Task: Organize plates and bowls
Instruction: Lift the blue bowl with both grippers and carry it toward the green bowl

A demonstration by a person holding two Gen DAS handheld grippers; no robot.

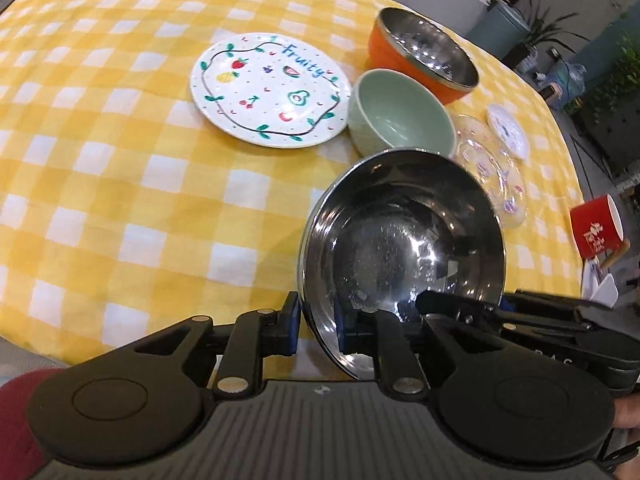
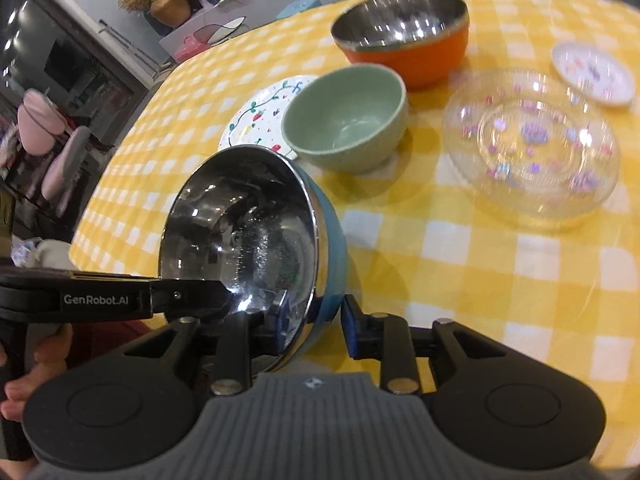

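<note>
Steel bowl with a blue outer wall, tilted steeply on edge above the near part of the yellow checked tablecloth, its polished hollow facing both cameras. The left gripper straddled the lower rim with narrow jaws, one pad outside the wall and one inside, and appeared to clamp it. The right gripper straddled the same rim from the other side. Its jaws stood somewhat wider, and a slit of daylight showed between the outer pad and the blue wall, so it seemed to bracket the bowl without pressing on it.

Beyond the bowl lay the remaining ware: a white plate painted with fruit, a pale green bowl just beside it, an orange bowl with a steel lining behind that, then a clear patterned glass plate and a small white saucer towards the right. A red mug stood at the table's edge.

Judged from this layout, the step in hand was the handling of the first bowl, with nothing yet stacked. The next move probably called for levelling the bowl, carrying it clear of the green bowl's rim, and setting it down where the other bowls could be nested. One firm grip was needed throughout, since the polished rim offered little purchase.
</note>
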